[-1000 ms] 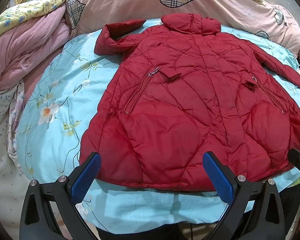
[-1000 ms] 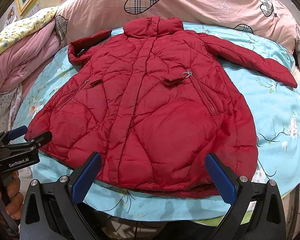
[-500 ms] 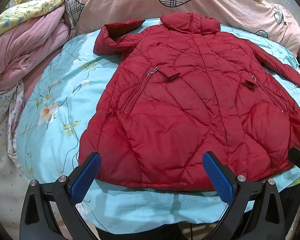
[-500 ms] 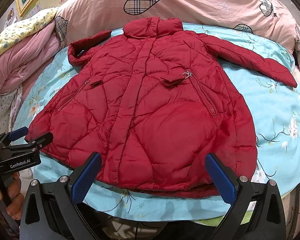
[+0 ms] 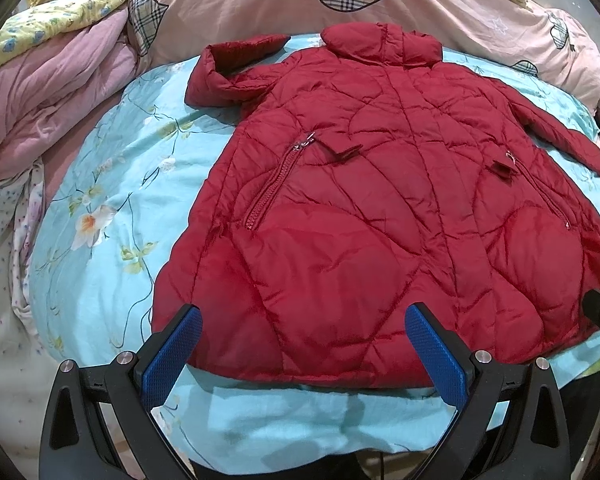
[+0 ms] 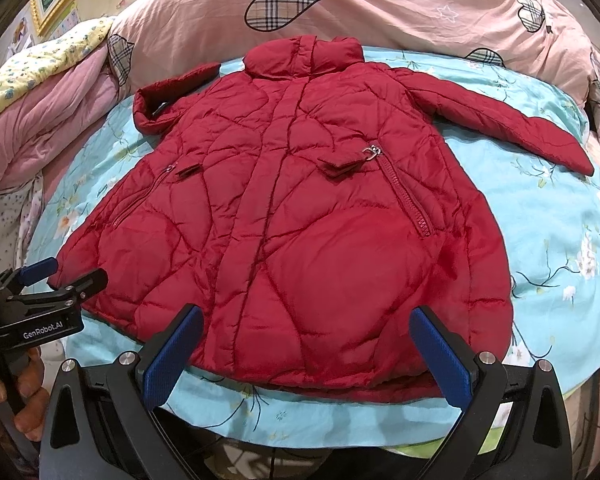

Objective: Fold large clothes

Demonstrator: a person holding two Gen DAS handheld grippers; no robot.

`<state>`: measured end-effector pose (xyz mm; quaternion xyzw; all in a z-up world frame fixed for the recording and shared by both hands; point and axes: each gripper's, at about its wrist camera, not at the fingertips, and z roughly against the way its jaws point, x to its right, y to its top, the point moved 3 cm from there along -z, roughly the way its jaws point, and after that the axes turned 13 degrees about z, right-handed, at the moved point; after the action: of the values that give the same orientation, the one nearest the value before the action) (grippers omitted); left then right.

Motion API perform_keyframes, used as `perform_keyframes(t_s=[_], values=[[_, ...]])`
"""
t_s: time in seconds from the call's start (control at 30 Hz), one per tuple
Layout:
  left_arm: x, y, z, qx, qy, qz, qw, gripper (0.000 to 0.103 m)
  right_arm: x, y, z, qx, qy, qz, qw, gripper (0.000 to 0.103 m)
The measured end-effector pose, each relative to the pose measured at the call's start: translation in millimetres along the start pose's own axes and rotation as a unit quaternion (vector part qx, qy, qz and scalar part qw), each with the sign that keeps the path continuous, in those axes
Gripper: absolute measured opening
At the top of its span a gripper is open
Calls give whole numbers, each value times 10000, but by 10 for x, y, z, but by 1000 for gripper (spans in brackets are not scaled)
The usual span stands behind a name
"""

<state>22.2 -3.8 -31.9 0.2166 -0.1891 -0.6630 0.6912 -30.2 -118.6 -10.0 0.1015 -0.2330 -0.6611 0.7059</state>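
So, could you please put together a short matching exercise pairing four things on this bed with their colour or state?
Things:
1. quilted coat
2. floral sheet
3. heart-print duvet
4. coat's right sleeve

Colour or state:
A. pale pink with plaid hearts
B. stretched straight out to the side
C. dark red, spread flat with the front up
D. light blue with flowers

Pairs: 1-C, 2-D, 3-A, 4-B
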Motion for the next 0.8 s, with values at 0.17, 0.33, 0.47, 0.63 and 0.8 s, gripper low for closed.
perform_keyframes(t_s=[0.17,0.33,0.47,0.63,0.8], values=[[-5,71,-30,71,-76,88,9999,102,111,33,17,96,-106,-64,9999,103],[-22,166,-87,93,-161,152,9997,102,287,115,69,422,-282,-104,9987,103],[-16,249,-159,54,-163,179,9997,102,464,198,110,504,-454,-171,9976,103],[-2,333,-259,4,-111,270,9996,102,747,313,182,623,-670,-286,9954,103],[43,422,-356,-112,-126,327,9993,102,1251,390,176,745,-619,-827,9919,103]])
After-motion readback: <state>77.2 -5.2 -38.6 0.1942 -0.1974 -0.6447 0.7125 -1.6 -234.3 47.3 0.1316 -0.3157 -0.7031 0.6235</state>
